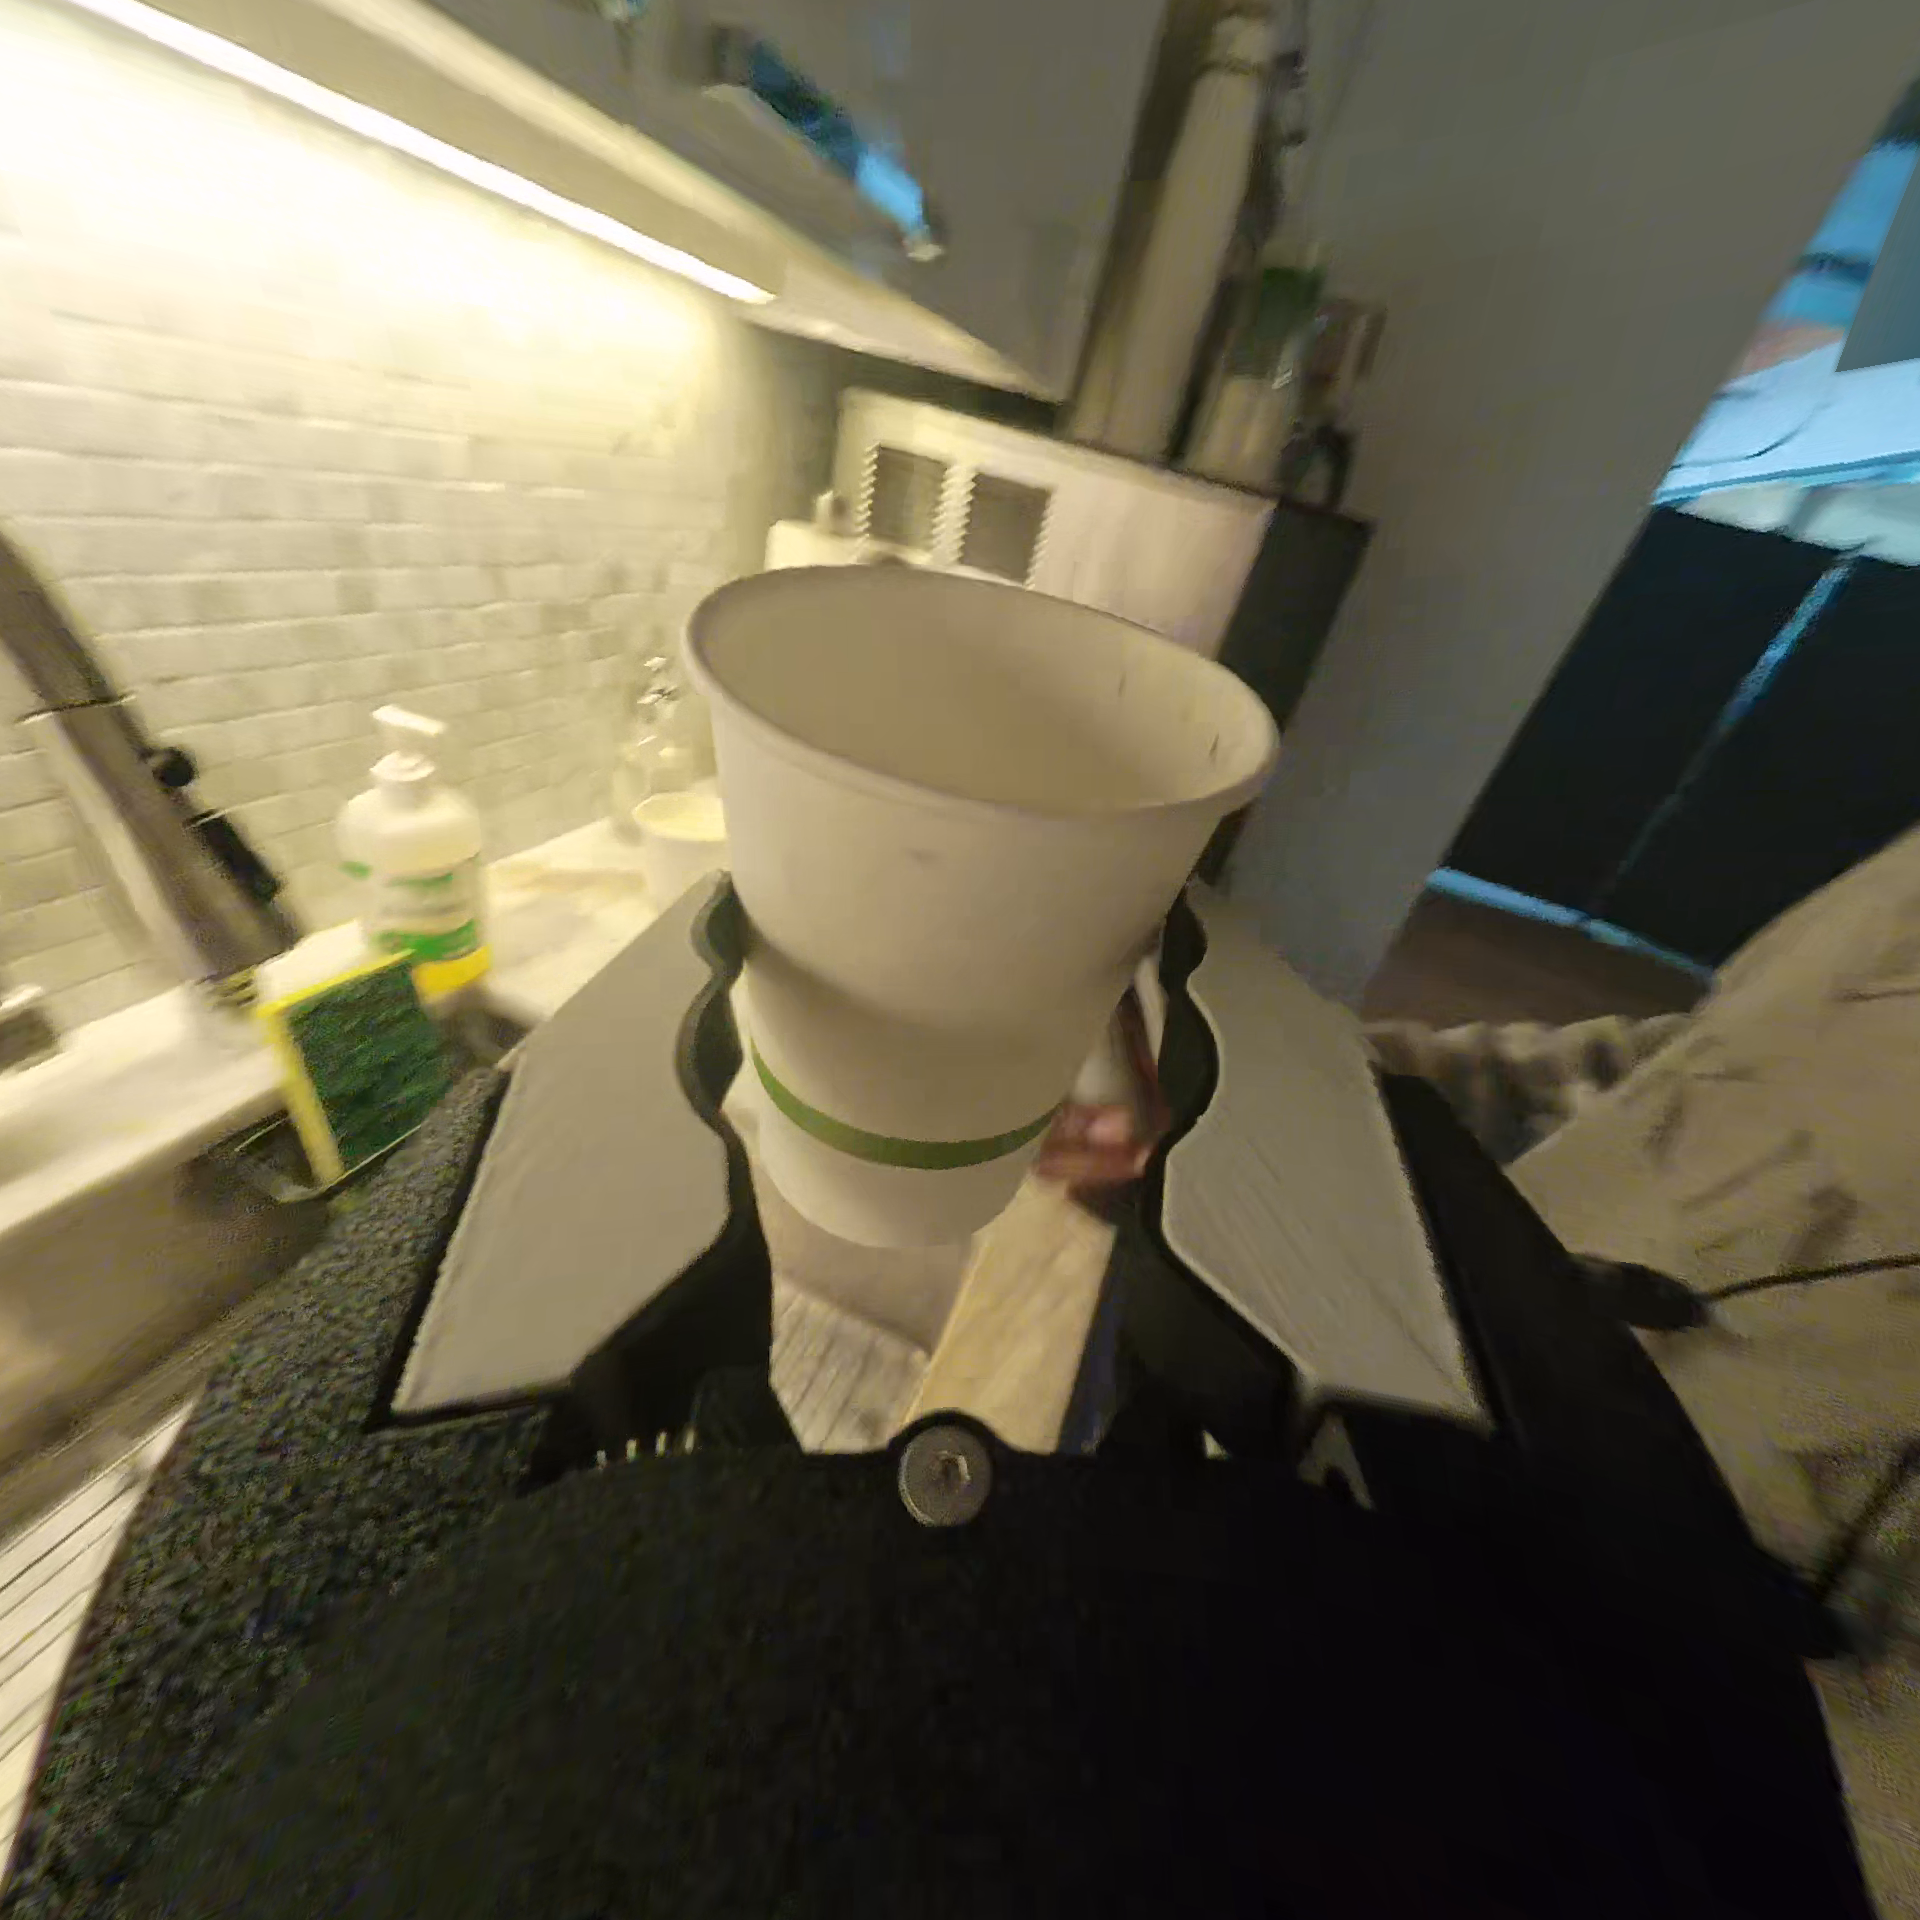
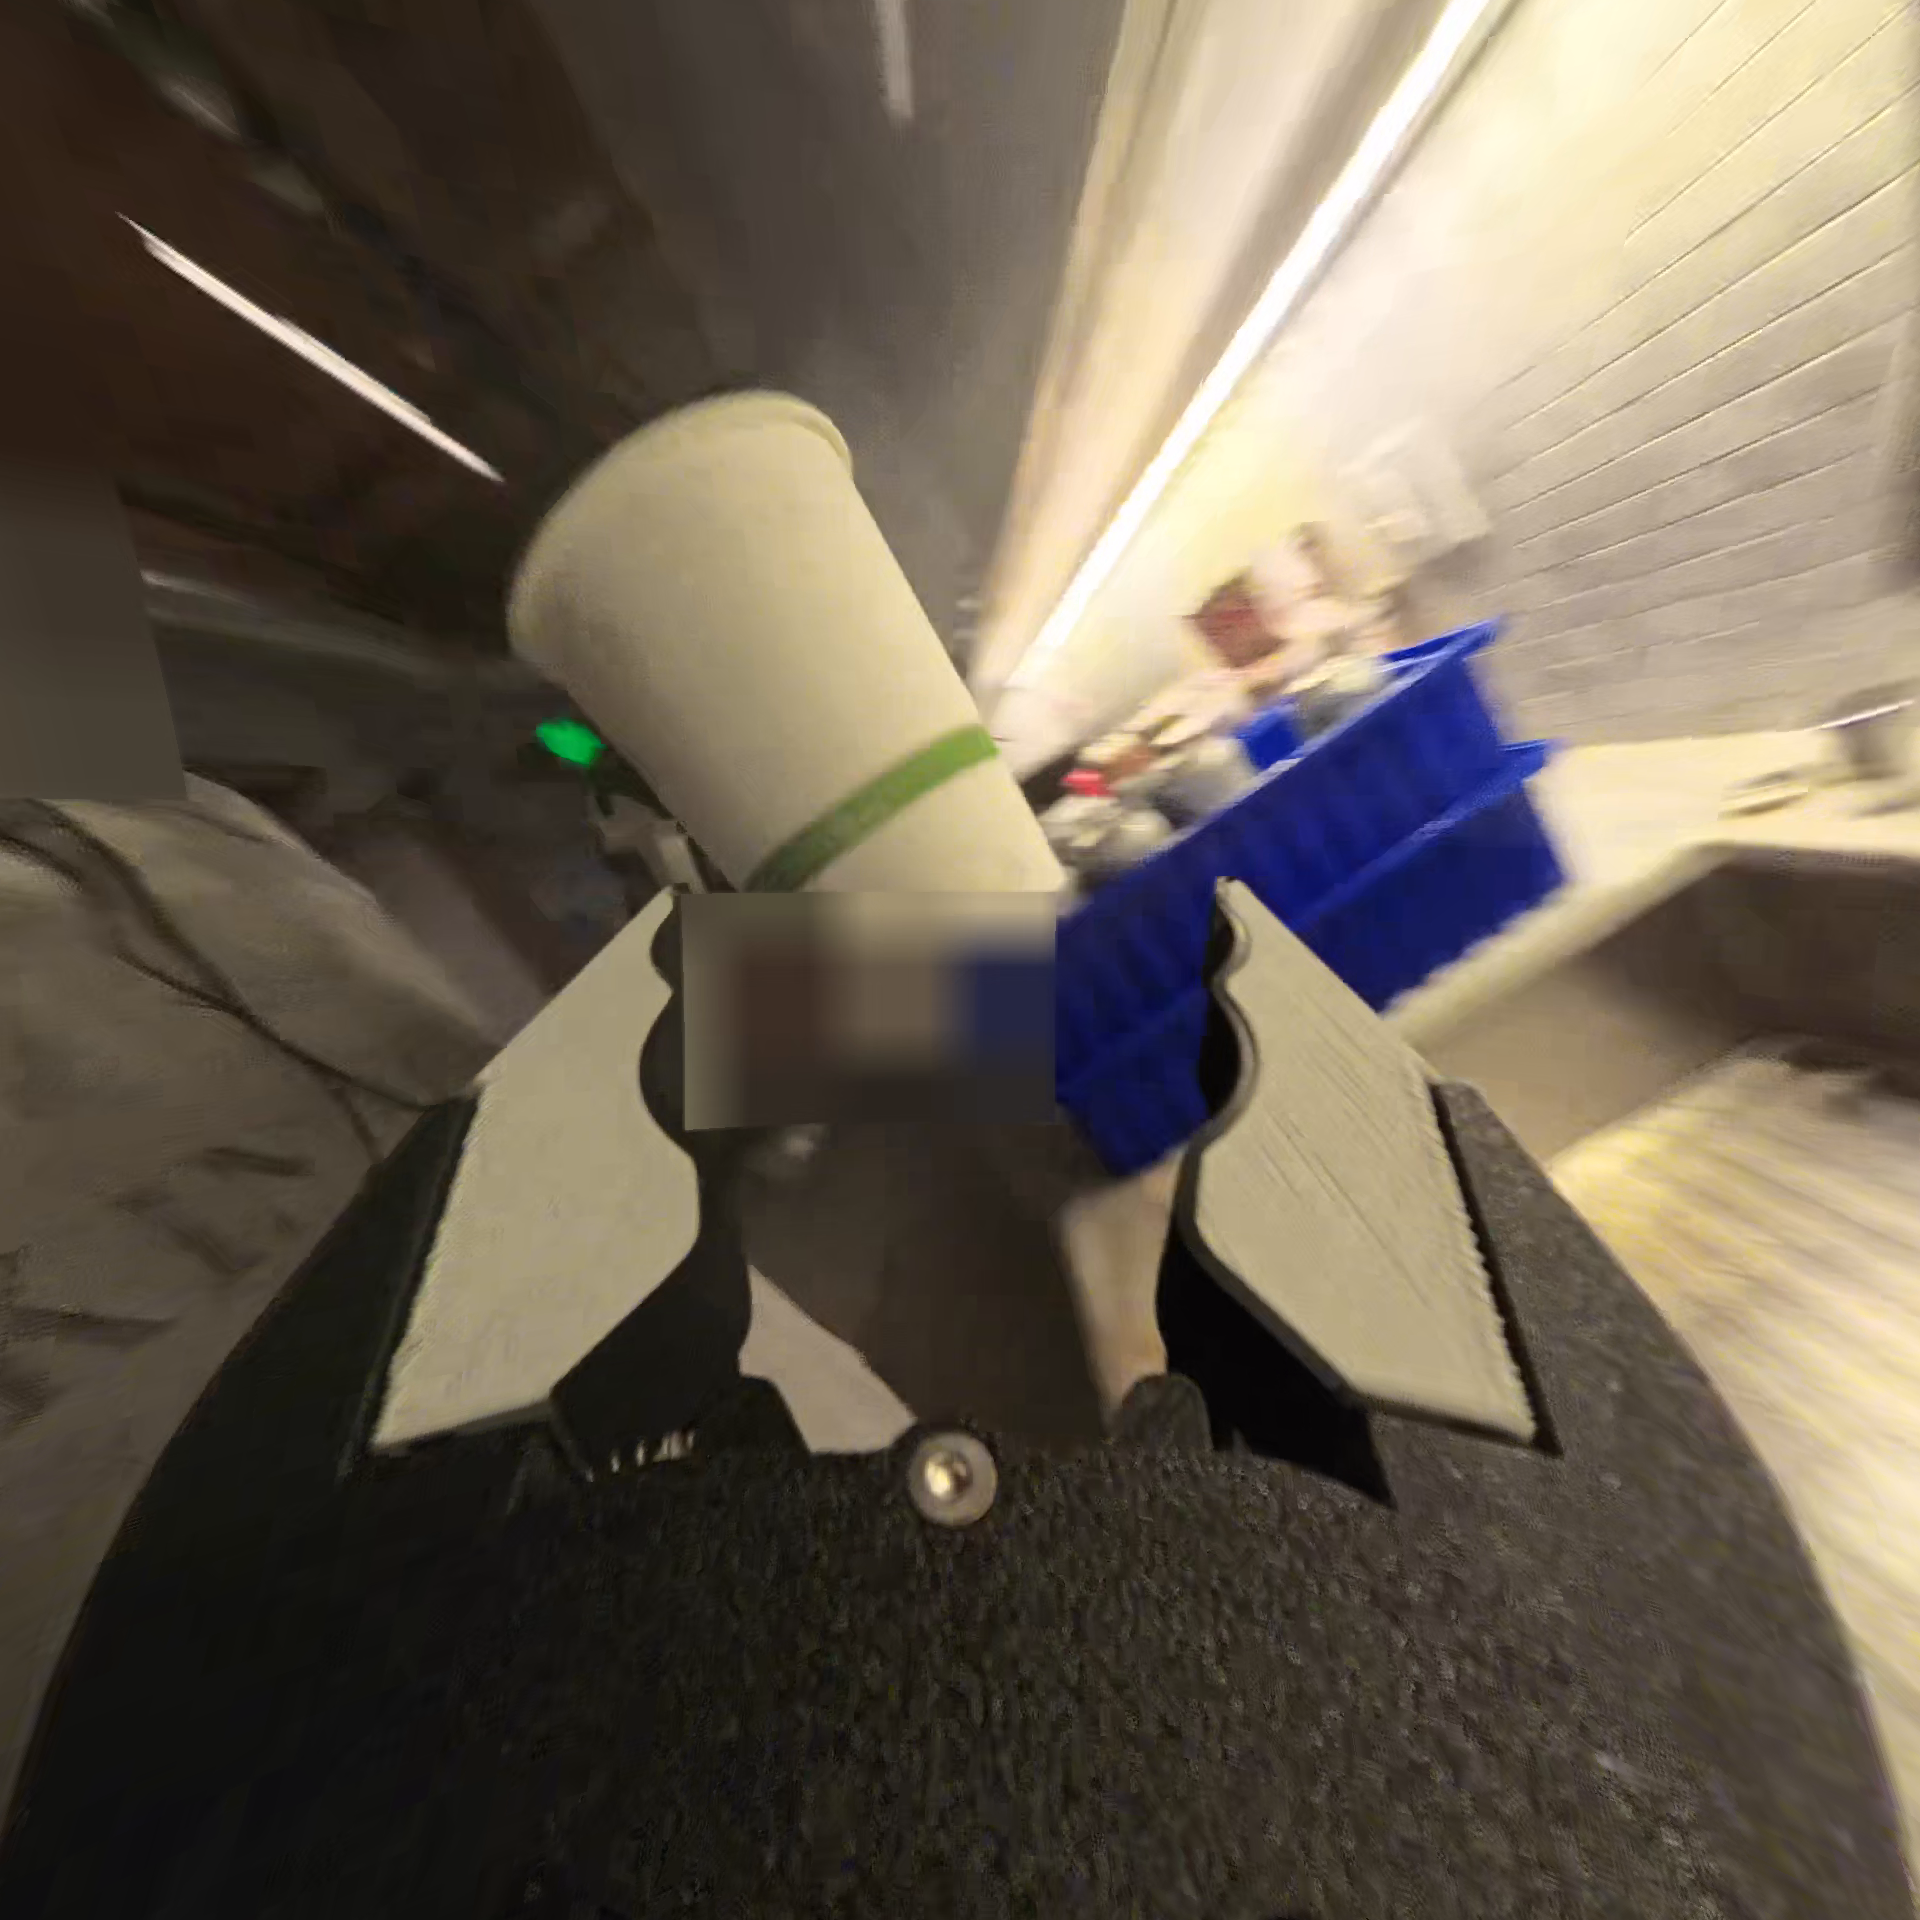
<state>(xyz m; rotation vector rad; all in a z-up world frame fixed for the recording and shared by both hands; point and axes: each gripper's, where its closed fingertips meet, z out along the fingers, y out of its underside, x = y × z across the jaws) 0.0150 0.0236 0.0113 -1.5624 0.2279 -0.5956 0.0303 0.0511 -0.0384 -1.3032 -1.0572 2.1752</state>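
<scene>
The left gripper [image 1: 951, 997] is clamped on a white cup [image 1: 935, 862], mouth away from the jaws. The right gripper [image 2: 935, 997] stands apart, with the cup [image 2: 748, 665] just beyond its tips and a blue bin [image 2: 1382, 831] farther right.

White paper cup [image 1: 977, 894] filling the centre gap, soap bottle [image 1: 416, 831] and sponge [image 1: 353, 1060] crowding lower left, blue bins [image 2: 1351, 883] blocking centre right, open air upper right.
</scene>
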